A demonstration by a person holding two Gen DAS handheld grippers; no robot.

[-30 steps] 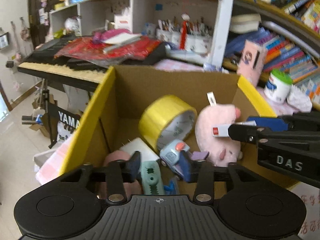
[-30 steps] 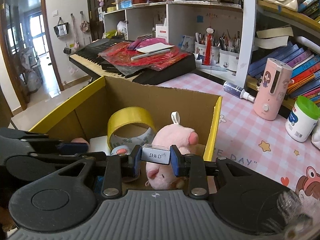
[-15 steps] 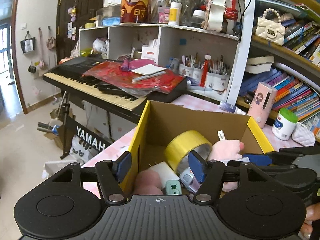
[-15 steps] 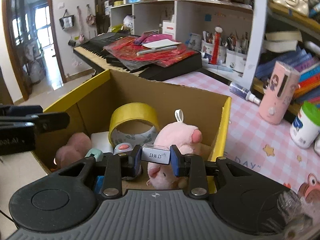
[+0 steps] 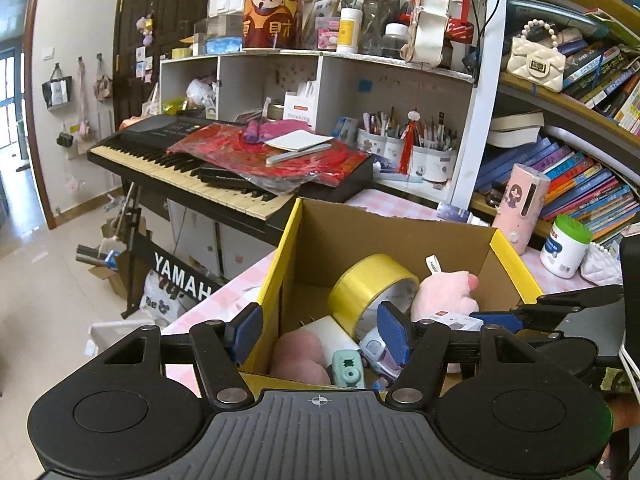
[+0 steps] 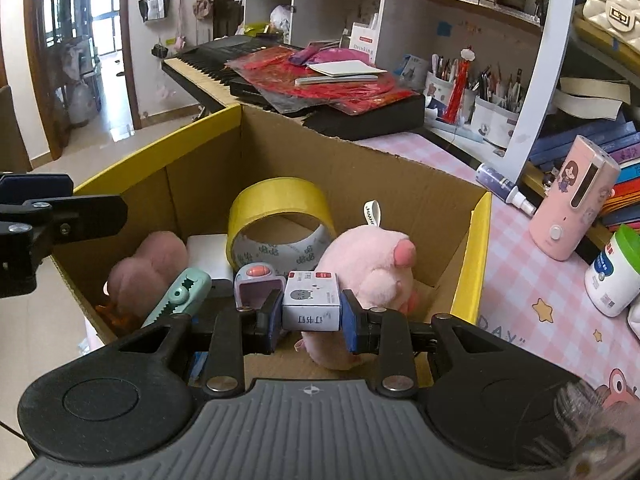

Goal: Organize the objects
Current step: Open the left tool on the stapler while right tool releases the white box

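Note:
An open cardboard box [image 6: 352,164] with yellow flaps holds a yellow tape roll [image 6: 280,220], a pink plush pig [image 6: 372,264], a dull pink plush [image 6: 144,268], a mint stapler [image 6: 180,294] and a small grey-pink gadget [image 6: 256,282]. My right gripper [image 6: 311,312] is shut on a small white staple box [image 6: 312,300], held over the box's near edge. My left gripper [image 5: 320,330] is open and empty, above the box's near left corner [image 5: 276,300]. The staple box also shows in the left wrist view [image 5: 456,322].
The box stands on a pink checked table [image 6: 532,280]. At the right are a pink dispenser [image 6: 572,208], a green-capped white jar [image 6: 612,276] and a spray bottle [image 6: 504,192]. Behind are a keyboard [image 5: 192,172] under red bags, pen cups [image 5: 416,156] and bookshelves [image 5: 580,176].
My left gripper has opened wide and pulled back and up out of the box. My right gripper, still holding the staple box, has moved lower toward the box's contents.

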